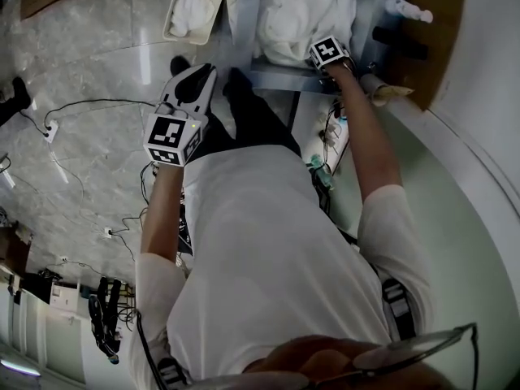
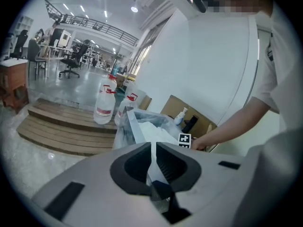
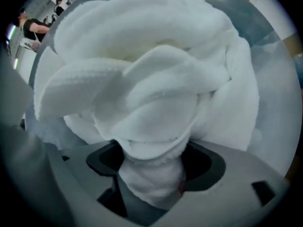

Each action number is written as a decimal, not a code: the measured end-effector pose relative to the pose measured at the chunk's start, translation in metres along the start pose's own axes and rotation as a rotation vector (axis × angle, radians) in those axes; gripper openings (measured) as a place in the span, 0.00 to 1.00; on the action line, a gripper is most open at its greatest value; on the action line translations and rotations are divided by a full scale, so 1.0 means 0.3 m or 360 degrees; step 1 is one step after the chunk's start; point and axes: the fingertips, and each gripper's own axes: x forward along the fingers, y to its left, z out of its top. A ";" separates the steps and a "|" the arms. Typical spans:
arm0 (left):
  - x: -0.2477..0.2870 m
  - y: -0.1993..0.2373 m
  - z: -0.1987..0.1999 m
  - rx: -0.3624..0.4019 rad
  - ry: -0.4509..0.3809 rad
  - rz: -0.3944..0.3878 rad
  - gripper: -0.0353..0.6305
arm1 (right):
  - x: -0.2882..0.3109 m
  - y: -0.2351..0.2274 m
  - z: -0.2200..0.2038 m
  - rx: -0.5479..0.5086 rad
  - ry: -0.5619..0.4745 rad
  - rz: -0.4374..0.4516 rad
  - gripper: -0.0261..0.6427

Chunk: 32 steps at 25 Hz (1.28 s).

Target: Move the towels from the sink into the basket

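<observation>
White towels lie heaped in the metal sink at the top of the head view. My right gripper reaches into the heap, its tips buried in cloth. In the right gripper view a thick fold of towel fills the gap of the right gripper and is pinched between both pads. A white basket holding a towel stands on the floor left of the sink. My left gripper hangs over the floor beside the sink, shut and empty. Past the left gripper, the left gripper view looks at the sink.
Cables trail over the marble floor at the left. A cardboard box with a soap dispenser sits behind the sink. Two large water bottles stand by wooden steps. A pale curved wall runs along the right.
</observation>
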 end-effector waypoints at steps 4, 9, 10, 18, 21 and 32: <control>-0.022 0.002 -0.019 0.0005 0.0016 0.0005 0.10 | -0.053 -0.042 -0.002 0.0035 -0.0082 -0.0002 0.26; -0.055 -0.022 0.024 0.0054 -0.0010 -0.0036 0.10 | -0.208 -0.027 -0.026 0.0166 -0.0281 0.0052 0.14; -0.063 -0.027 0.037 0.0072 -0.0017 -0.0047 0.10 | -0.250 -0.025 -0.027 0.0201 -0.0345 0.0053 0.14; -0.193 -0.088 0.107 0.0153 -0.0034 -0.0095 0.10 | -0.614 0.068 -0.113 0.0373 -0.0804 0.0070 0.13; -0.234 -0.075 0.159 0.0182 -0.0072 -0.0109 0.10 | -0.795 0.097 -0.093 0.0415 -0.1034 0.0033 0.13; -0.362 -0.054 0.313 0.0249 -0.0189 -0.0102 0.10 | -1.393 0.212 -0.122 0.0547 -0.1779 -0.0078 0.13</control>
